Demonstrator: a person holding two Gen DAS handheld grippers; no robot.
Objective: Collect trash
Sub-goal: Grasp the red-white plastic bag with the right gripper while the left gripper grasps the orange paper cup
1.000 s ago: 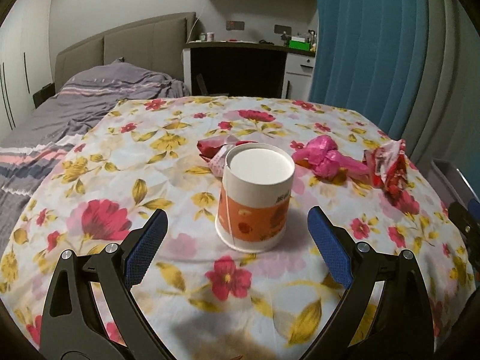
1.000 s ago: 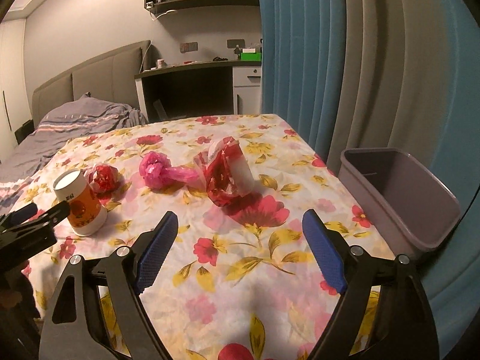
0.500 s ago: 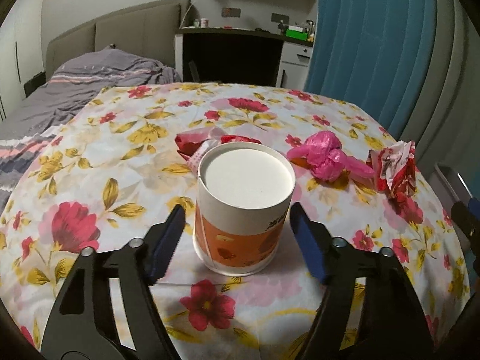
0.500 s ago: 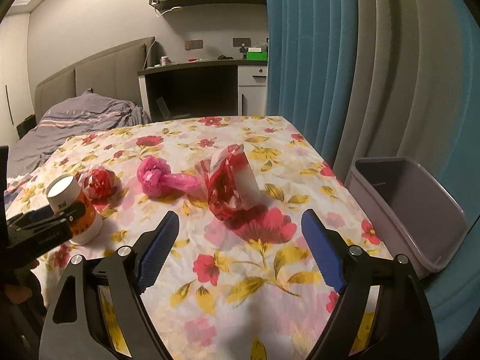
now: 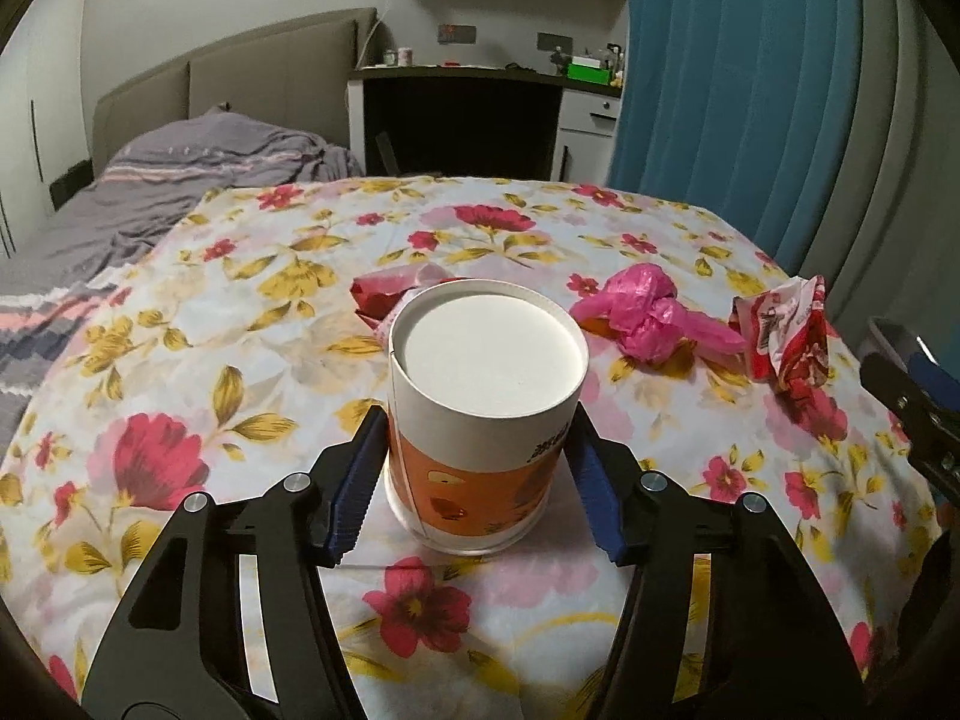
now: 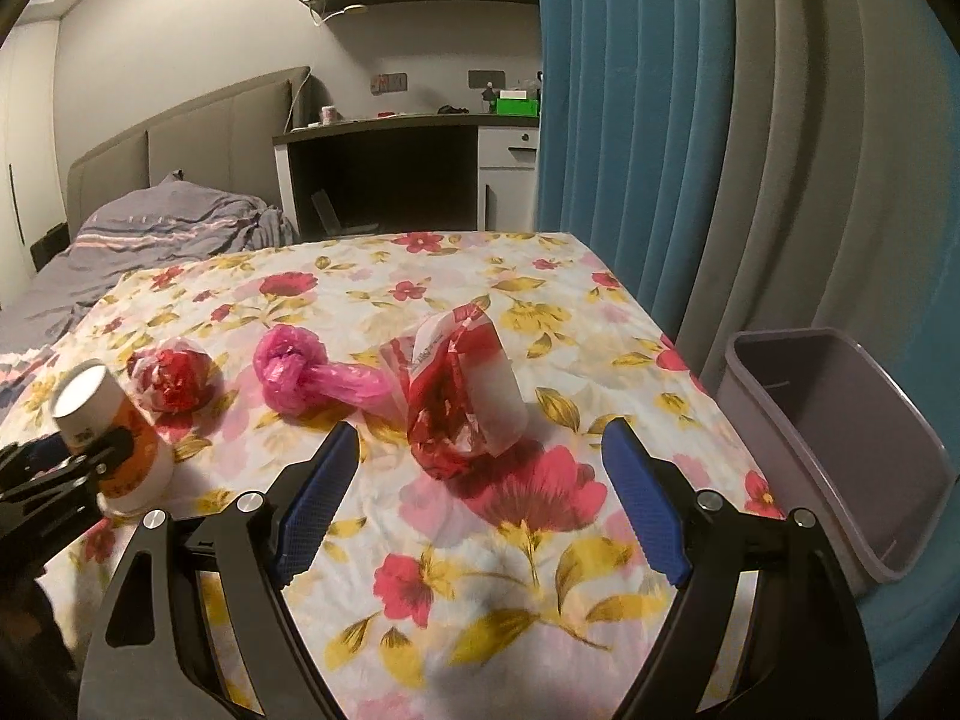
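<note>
An orange and white paper cup (image 5: 480, 414) stands upside down on the floral tablecloth (image 5: 240, 324). My left gripper (image 5: 477, 474) has closed around it, both blue pads against its sides; it also shows in the right wrist view (image 6: 108, 444). Behind the cup lies a red crumpled wrapper (image 5: 384, 294). A pink plastic bag (image 5: 648, 318) and a red and white wrapper (image 5: 786, 342) lie to the right. My right gripper (image 6: 480, 498) is open and empty, just short of the red and white wrapper (image 6: 462, 402).
A grey bin (image 6: 840, 444) stands off the table's right edge beside the blue curtain (image 6: 630, 150). A bed (image 5: 150, 192) lies to the left and a desk (image 5: 462, 114) stands behind the table.
My left gripper moved forward to the cup and closed its fingers on the cup's sides. My right gripper shifted slightly toward the red and white wrapper and stayed open.
</note>
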